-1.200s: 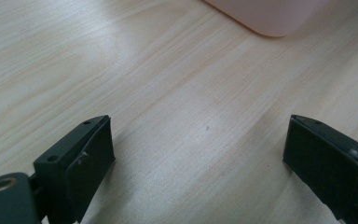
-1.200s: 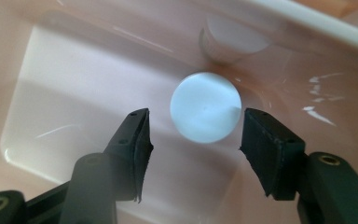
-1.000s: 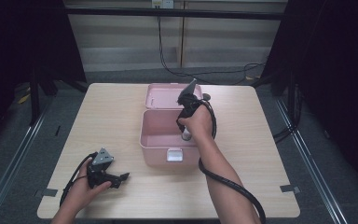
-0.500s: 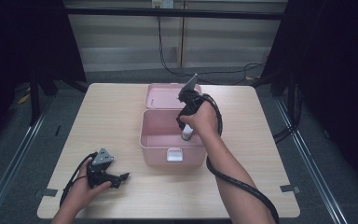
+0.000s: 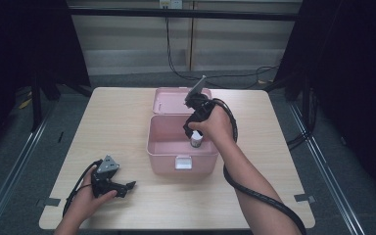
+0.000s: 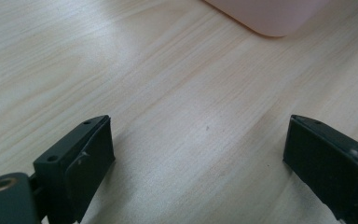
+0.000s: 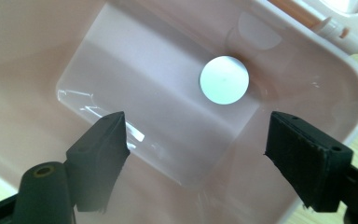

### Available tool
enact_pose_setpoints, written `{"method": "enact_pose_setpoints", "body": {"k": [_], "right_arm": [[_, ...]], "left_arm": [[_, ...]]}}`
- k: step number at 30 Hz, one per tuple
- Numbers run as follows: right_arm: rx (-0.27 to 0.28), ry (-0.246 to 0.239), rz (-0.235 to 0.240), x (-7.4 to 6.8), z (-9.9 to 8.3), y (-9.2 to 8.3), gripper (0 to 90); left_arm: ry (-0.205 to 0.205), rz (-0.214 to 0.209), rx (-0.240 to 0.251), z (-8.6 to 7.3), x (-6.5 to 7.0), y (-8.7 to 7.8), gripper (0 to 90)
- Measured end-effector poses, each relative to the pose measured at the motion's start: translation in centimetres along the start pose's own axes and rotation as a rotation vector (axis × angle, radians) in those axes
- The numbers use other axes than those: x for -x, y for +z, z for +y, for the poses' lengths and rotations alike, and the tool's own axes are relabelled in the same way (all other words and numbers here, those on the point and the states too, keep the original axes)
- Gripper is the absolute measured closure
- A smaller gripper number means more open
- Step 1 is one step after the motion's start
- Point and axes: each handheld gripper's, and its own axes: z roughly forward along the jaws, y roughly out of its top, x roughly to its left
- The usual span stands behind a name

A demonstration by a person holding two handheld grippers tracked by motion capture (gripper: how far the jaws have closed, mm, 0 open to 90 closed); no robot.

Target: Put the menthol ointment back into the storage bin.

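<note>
From my remote seat, the pink box [image 5: 162, 147] sits open at frame centre with its lid [image 5: 172, 100] flat behind, a white-capped bottle [image 7: 224, 80] standing against its right wall, my right gripper [image 7: 193, 154] spread above the bare floor left of it, and open table [image 5: 112, 120] all around.

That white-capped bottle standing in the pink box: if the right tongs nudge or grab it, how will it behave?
The bottle looks small with a round white cap, so it is probably light and easily tipped by a nudge. Being round, it would likely roll once down. The glossy floor of the pink box suggests it may slide rather than grip.
</note>
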Motion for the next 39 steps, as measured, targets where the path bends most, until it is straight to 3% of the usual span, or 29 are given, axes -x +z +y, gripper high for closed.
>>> {"method": "enact_pose_setpoints", "body": {"k": [4,15,23,29,39], "right_arm": [[0.001,-0.02,0.029,0.2,-0.6,-0.5,20.5],[-0.003,-0.057,0.033,0.5,-2.4,-1.7,18.9],[-0.028,-0.128,0.034,0.0,-3.5,-3.1,18.7],[-0.023,-0.145,0.046,0.0,-4.3,-4.4,18.7],[-0.033,-0.161,0.041,1.3,-6.1,-6.2,18.6]], "left_arm": [[0.0,0.001,-0.001,0.0,0.0,0.0,8.0],[0.0,0.004,0.0,0.0,0.0,0.0,8.0],[-0.002,0.004,0.002,0.0,0.0,0.0,7.9],[0.0,0.004,0.001,0.0,0.0,0.0,8.0],[-0.001,0.004,0.001,0.0,0.0,0.0,7.9]]}}
